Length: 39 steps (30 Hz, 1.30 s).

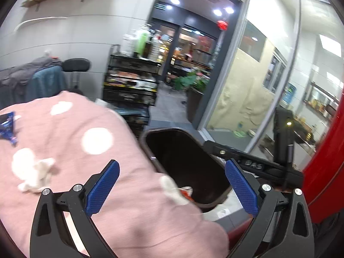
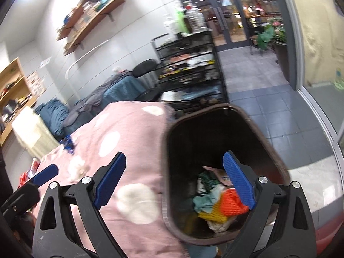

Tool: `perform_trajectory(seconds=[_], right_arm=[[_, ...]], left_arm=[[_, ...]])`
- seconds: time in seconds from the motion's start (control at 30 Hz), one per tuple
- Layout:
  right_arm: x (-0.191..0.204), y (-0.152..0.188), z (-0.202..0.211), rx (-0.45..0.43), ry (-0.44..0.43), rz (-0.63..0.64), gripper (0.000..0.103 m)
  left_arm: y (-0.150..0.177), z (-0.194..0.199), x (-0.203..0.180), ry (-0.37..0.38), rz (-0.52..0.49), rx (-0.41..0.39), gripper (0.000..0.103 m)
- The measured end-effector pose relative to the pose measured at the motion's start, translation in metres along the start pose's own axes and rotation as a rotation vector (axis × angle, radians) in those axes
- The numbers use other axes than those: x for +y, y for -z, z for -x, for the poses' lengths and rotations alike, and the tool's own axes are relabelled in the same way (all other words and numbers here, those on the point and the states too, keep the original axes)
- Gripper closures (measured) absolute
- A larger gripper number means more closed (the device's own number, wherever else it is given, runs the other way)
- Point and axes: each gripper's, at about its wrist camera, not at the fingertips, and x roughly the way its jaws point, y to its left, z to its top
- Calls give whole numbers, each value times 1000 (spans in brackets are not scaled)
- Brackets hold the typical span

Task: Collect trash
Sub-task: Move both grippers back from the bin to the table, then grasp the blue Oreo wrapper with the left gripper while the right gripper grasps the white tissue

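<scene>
dark bin point(image 2: 225, 129) open, holding mixed trash point(image 2: 217, 202); crumpled white tissue point(image 1: 35, 176), blue wrapper point(image 1: 8, 128) on pink cloth.

A pink blanket point(image 1: 71, 129) with white dots, a crumpled white tissue point(image 1: 35, 177) and blue wrapper point(image 1: 8, 129) on it.

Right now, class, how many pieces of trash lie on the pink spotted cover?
2 in plain view: a crumpled white tissue near the left fingers, and a blue wrapper at the cover's far left edge. More may be hidden.
</scene>
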Motion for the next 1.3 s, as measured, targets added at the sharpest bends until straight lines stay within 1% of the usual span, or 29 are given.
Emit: perform_trajectory(seconds=[0.07, 0.13, 0.37, 0.47, 0.57, 0.67, 0.7, 0.77, 0.83, 0.97, 1.03, 1.07, 1.13, 1.2, 1.23, 1.27, 1.3], right_arm=[[15, 0, -3, 9, -31, 24, 12], [35, 0, -8, 28, -64, 62, 12], [106, 3, -29, 97, -187, 173, 12], [133, 8, -41, 138, -236, 204, 12], [165, 17, -55, 194, -290, 241, 12], [193, 26, -65, 235, -325, 279, 12], [204, 30, -70, 252, -336, 298, 12], [221, 37, -78, 280, -351, 328, 12], [239, 45, -89, 314, -372, 360, 12], [271, 57, -116, 370, -362, 428, 12], [282, 61, -133, 410, -305, 454, 14], [286, 64, -145, 446, -275, 453, 15], [288, 65, -160, 487, -248, 443, 20], [287, 66, -178, 514, -189, 434, 24], [286, 67, -186, 538, -177, 424, 29], [284, 68, -192, 556, -177, 416, 30], [283, 69, -199, 582, -180, 406, 35]], left_arm=[[3, 9, 11, -33, 15, -13, 5], [5, 20, 23, -85, 25, -21, 5], [20, 55, 70, -206, 101, -15, 5], [27, 70, 99, -275, 135, -5, 5], [36, 87, 128, -358, 167, -1, 5], [44, 102, 155, -452, 187, 8, 5], [47, 106, 163, -466, 195, 14, 5], [50, 113, 180, -464, 223, 19, 5], [54, 121, 200, -468, 280, 7, 5], [57, 131, 241, -458, 424, 10, 6], [56, 132, 252, -456, 453, 11, 6], [54, 132, 254, -457, 452, 12, 6], [49, 128, 258, -467, 426, 15, 6], [41, 121, 260, -469, 395, 26, 6], [38, 116, 261, -467, 383, 34, 6], [34, 110, 262, -467, 370, 42, 6], [30, 104, 262, -468, 355, 51, 6]])
